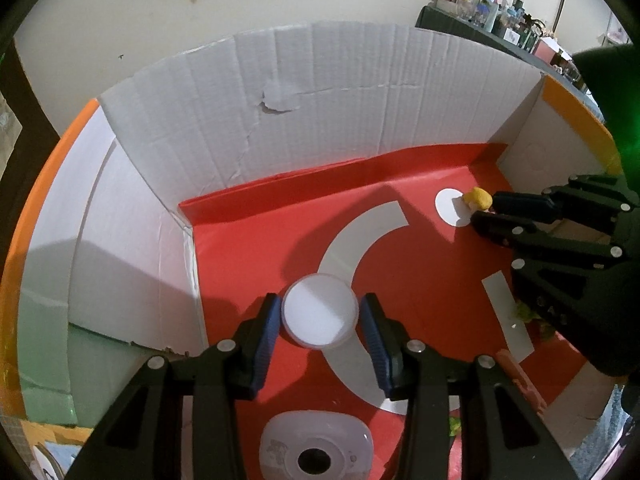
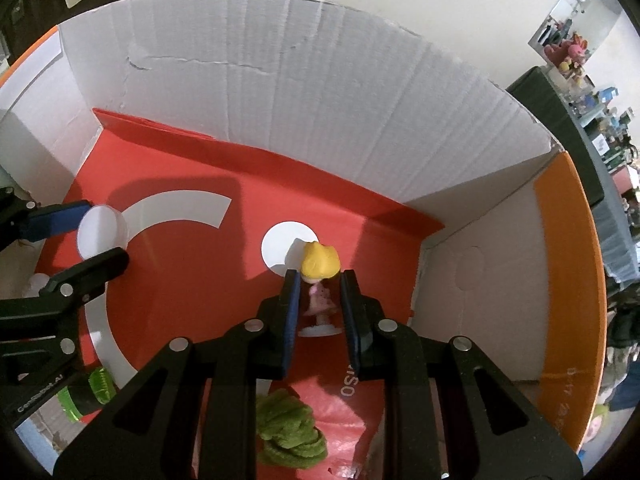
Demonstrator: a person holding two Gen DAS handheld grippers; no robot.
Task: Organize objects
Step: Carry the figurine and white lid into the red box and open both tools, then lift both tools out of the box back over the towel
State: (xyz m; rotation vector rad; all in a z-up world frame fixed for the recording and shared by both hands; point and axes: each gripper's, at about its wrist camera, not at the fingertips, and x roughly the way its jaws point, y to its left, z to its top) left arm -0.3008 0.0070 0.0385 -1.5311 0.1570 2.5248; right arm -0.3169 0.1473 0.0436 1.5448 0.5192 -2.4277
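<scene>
I am inside an open cardboard box with a red floor (image 1: 248, 248). My left gripper (image 1: 320, 314) is open, its blue pads on either side of a round white container (image 1: 319, 311) that stands on the floor, with small gaps. It also shows in the right wrist view (image 2: 100, 230). My right gripper (image 2: 320, 294) is open around a small figurine with yellow hair and pink dress (image 2: 319, 280) on a white base, near the box's right wall. In the left wrist view the figurine's head (image 1: 477, 198) shows at the right gripper's tips.
White corrugated walls (image 1: 320, 96) close the back and sides. A white oval device with a dark hole (image 1: 316, 446) lies below the left gripper. A green fuzzy object (image 2: 290, 428) lies on pink plastic below the right gripper. A green item (image 2: 90, 394) sits at the lower left.
</scene>
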